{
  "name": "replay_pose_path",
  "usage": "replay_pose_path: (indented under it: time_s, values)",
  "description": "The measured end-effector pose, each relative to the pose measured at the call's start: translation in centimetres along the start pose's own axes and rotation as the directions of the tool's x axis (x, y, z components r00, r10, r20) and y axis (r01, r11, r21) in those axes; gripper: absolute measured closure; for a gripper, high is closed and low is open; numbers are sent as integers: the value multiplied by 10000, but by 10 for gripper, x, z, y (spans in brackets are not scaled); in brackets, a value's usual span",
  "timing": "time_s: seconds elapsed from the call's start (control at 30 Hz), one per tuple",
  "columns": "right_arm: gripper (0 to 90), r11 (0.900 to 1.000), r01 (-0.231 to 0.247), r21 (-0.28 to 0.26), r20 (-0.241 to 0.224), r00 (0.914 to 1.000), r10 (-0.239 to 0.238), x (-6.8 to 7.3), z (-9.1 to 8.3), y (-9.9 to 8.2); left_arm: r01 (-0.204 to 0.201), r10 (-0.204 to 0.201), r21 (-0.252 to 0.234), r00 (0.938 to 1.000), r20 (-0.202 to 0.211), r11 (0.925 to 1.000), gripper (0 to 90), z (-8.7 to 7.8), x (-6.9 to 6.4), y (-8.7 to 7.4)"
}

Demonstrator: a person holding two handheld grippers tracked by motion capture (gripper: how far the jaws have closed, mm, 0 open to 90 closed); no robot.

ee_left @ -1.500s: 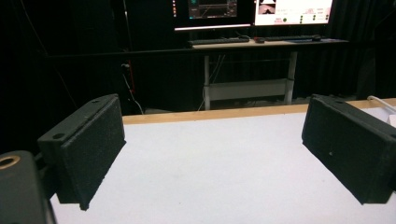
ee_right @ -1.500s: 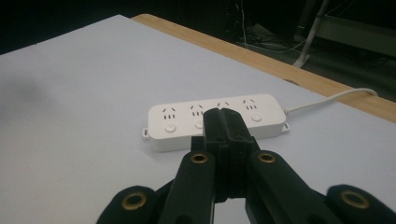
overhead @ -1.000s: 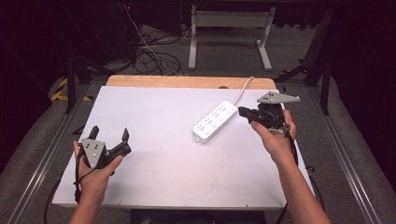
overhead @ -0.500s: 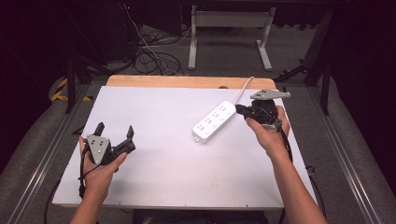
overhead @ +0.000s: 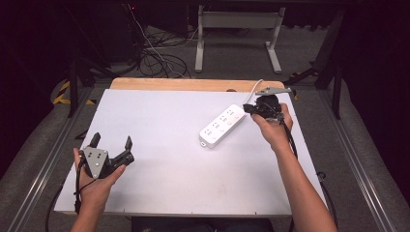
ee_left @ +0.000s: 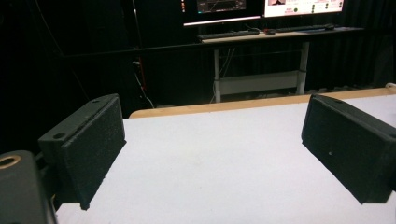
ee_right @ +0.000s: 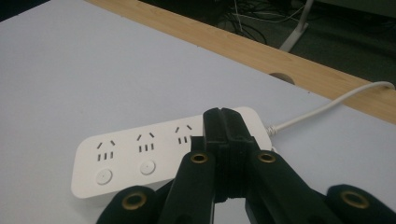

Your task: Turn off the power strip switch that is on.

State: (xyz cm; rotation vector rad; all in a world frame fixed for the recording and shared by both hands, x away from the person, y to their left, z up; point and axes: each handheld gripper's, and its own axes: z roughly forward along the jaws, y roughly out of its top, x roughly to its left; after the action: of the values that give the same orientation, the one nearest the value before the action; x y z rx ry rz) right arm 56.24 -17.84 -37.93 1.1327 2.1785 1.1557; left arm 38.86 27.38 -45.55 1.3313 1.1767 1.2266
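A white power strip (overhead: pixel 224 125) lies flat and slantwise on the right half of the worktop (overhead: pixel 169 193), its white cord (overhead: pixel 253 89) running off the far wooden edge (overhead: pixel 183 85). It looks to be a rigid, light plastic bar with smooth, likely slippery faces; you would do best to pinch it across its narrow width on the long side walls, away from the sockets and round buttons, and expect the tethered cord to tug or pivot it when you pull.

Your right gripper (overhead: pixel 252 109), jaws pressed together with nothing between them, hovers at the strip's cord end; in the right gripper view its closed tips (ee_right: pixel 222 122) sit just over the end socket.

Your left gripper (overhead: pixel 112 143) waits well apart at the near left, jaws spread wide over bare surface, holding nothing.

Open room runs broad to the left and toward you. The strip's far end is near the wooden edge, and the right edge lies just beyond your right hand (overhead: pixel 273 130).
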Motion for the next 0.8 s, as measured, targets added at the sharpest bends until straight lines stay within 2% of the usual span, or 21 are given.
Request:
replay_pose_path:
  time_s: [0.2,0.33,0.5,0.6,0.73,0.8]
  values:
    - [900,9994,219,277,25,9998,-220,-2,24,4,-143,143,30,9999,-10,9999,68,-5,0,-1]
    - [900,9968,412,683,58,9991,-417,-4,46,2,-151,151,124,9999,22,9998,68,-3,0,-3]
    - [900,9914,582,1169,193,9980,-608,-6,66,-3,-145,144,134,9999,24,9998,68,-3,-1,-3]
    - [900,9880,624,1409,295,9973,-672,-8,73,-8,-105,105,113,9999,27,9999,67,-3,0,-3]
    - [900,9887,684,1334,337,9967,-735,-7,77,-10,-87,86,135,10000,50,9999,68,-2,1,-3]
    - [900,9861,774,1473,437,9954,-847,-7,80,-11,-88,87,133,9999,60,9999,68,-1,0,-3]
